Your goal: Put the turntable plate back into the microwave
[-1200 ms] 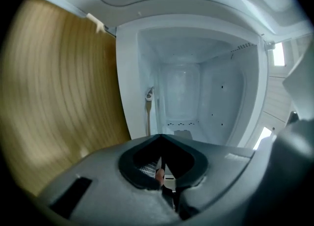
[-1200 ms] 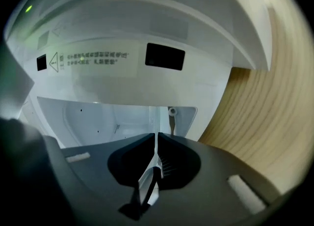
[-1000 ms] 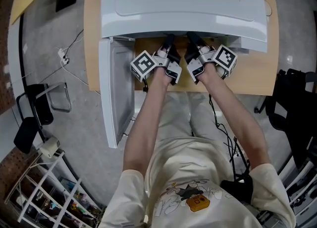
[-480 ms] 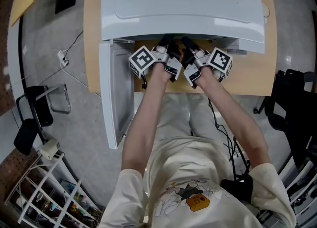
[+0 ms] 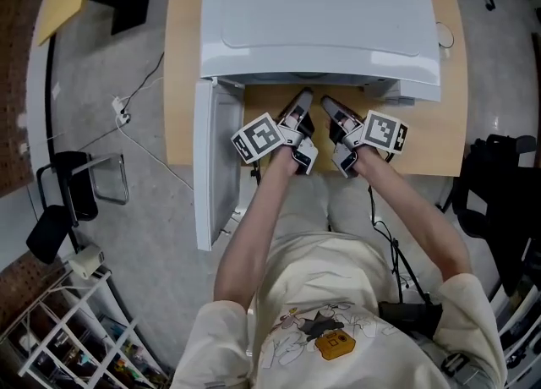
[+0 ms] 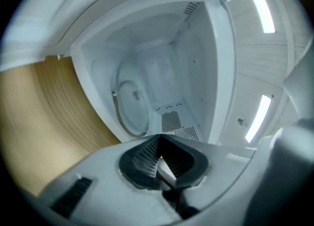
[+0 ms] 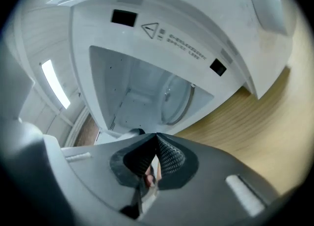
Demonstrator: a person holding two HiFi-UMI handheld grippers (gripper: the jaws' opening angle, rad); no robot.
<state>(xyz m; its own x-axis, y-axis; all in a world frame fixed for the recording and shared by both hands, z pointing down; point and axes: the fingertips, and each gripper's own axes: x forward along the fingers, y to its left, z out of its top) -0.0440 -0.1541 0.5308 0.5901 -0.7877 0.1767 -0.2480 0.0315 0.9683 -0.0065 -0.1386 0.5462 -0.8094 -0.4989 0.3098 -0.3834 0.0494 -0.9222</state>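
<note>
The microwave (image 5: 321,15) door (image 5: 213,163) stands swung open at centre left, the cavity (image 6: 162,68) mouth clear. The turntable plate (image 6: 131,108) lies inside it. Just outside, above the table (image 5: 182,83), the left gripper (image 5: 301,98) and right gripper (image 5: 328,105) hover, both closed, empty; the right's jaws just closed on nothing

No legible words. Warning triangle (image 7: 150,27) on the microwave (image 7: 196,4) frame above the cavity, small print (image 7: 189,45) beside it (too fine to read). Square black-and-white markers on my left cube (image 5: 256,137) and right cube (image 5: 385,132).
</note>
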